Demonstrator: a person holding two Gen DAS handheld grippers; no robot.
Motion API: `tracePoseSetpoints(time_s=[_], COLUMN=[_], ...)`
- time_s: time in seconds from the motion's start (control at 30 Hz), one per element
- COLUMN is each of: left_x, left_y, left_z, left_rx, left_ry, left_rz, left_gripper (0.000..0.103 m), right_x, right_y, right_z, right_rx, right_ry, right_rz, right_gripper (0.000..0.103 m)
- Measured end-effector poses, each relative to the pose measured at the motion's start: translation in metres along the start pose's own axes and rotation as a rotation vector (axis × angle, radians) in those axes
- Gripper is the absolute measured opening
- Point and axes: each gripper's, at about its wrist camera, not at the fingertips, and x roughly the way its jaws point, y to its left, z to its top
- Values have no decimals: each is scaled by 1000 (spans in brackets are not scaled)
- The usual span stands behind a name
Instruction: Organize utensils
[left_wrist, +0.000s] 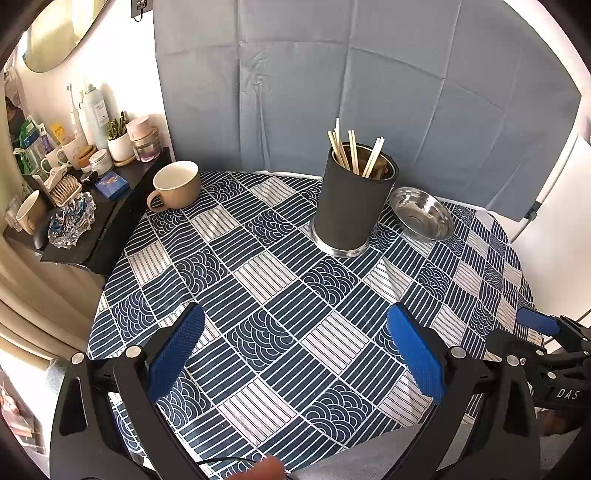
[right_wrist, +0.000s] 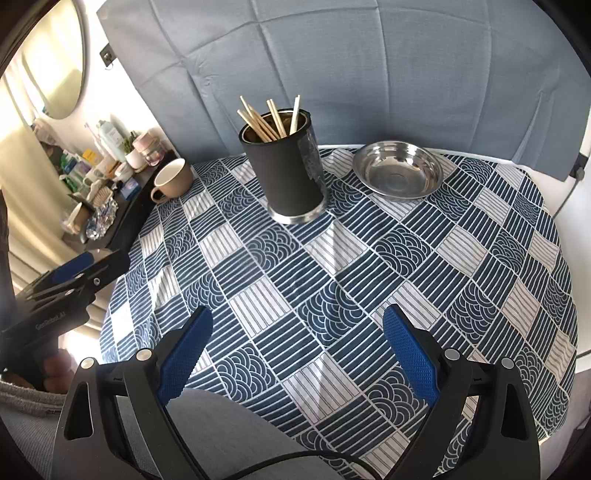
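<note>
A black cylindrical holder with a shiny metal base stands upright at the far side of the table, with several pale wooden chopsticks sticking out of it. Just right of it lies an empty steel dish. My left gripper hovers open over the near part of the tablecloth, nothing between its blue pads. My right gripper is open too, near the table's front edge, and holds nothing. Both are well short of the holder.
A beige mug sits at the table's far left. A dark side shelf crowded with jars, bottles and cups runs along the left. A blue-grey cloth backdrop hangs behind the blue-and-white patterned tablecloth. A person's grey-clad lap is below.
</note>
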Motion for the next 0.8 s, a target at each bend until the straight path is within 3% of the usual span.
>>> tracePoseSetpoints(time_s=[0.8], left_x=[2], left_y=[-1], left_z=[-1], left_rx=[8], left_ry=[10], left_rz=[-10], left_gripper=[97], right_x=[0], right_y=[1], right_z=[0], right_rx=[1], right_ry=[2], right_rz=[0], right_gripper=[89])
